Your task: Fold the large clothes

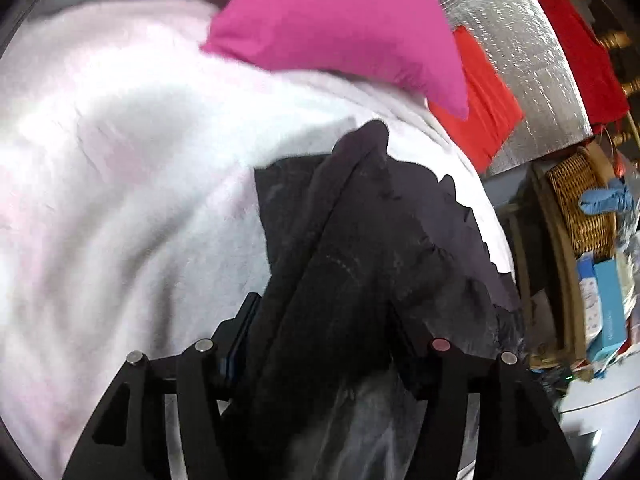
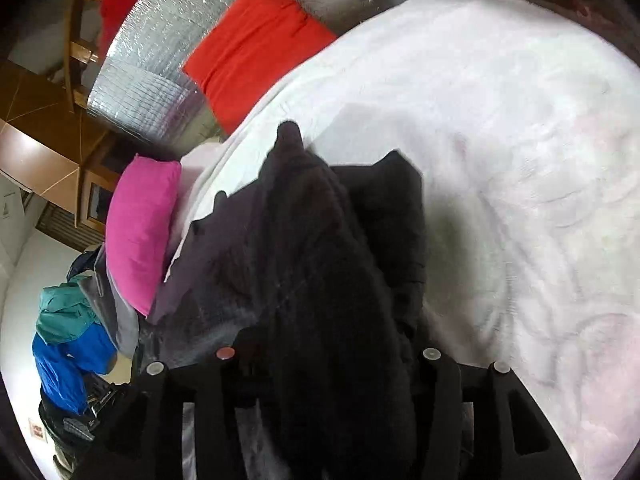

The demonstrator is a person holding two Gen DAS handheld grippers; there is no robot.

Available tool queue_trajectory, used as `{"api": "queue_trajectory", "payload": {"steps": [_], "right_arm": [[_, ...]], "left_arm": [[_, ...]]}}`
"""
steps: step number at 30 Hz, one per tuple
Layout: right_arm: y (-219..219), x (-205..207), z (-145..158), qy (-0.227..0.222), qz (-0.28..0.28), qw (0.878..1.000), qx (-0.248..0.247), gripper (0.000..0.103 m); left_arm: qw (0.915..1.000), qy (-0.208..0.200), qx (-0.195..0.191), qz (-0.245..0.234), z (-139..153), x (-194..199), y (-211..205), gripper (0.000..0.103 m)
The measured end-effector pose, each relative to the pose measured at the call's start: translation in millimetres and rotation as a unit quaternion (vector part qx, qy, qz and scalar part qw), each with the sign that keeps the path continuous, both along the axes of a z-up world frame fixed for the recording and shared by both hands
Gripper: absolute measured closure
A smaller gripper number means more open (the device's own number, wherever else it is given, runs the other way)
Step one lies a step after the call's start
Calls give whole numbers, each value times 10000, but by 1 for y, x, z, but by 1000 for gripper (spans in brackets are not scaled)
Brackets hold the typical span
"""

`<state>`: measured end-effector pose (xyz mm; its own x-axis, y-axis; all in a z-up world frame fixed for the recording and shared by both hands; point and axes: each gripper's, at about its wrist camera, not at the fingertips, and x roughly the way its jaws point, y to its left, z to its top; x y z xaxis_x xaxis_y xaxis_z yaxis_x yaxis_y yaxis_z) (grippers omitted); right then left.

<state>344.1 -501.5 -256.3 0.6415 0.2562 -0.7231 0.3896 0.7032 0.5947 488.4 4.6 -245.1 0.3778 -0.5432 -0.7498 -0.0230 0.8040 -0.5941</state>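
Note:
A large black garment (image 1: 360,220) lies bunched on a white fleecy blanket (image 1: 120,160) that covers a bed. A thick fold of it fills the gap between the fingers of my left gripper (image 1: 324,320) and runs back towards the camera, hiding the fingertips. In the right wrist view the same black garment (image 2: 320,220) is heaped on the white blanket (image 2: 520,140). My right gripper (image 2: 332,340) is shut on another thick bunch of it. The cloth covers both of that gripper's pads.
A pink pillow (image 1: 340,20) (image 2: 140,232) and a red pillow (image 1: 484,100) (image 2: 256,44) lie at the head of the bed against a silver quilted panel (image 1: 520,40). A wicker basket (image 1: 580,200) stands beside the bed. Blue and teal clothes (image 2: 68,340) are piled at the left.

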Motion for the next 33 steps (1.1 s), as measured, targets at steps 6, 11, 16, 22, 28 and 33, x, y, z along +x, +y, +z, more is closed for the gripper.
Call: {"api": "queue_trajectory", "payload": {"steps": [6,11,16,22,28,33], "right_arm": [[-16,-58,46,-431,-574,9938,-845,40],[17,-84,79,-1196,-315,9850,-1201,53],[66,-78,72,-905,199,9827,-1606,58],[40,-64,16,264,77,9917,-1258,57],[38,-64,57,-734,48,9896,-1240,56],[33,-21,59,-822,97,9870,-1376,55]], "left_arm": [[9981,-444,236,346,30,-35,33,37],[9894,-1187,645,532,58,-67,32,34],[9830,-1455,1112,150,62,-88,-5,28],[9739,-519,2178,-382,6,-67,-33,19],[9753,-1090,1920,-15,34,-65,-17,19],[9711,-1127,2086,288,34,-36,-13,19]]}}
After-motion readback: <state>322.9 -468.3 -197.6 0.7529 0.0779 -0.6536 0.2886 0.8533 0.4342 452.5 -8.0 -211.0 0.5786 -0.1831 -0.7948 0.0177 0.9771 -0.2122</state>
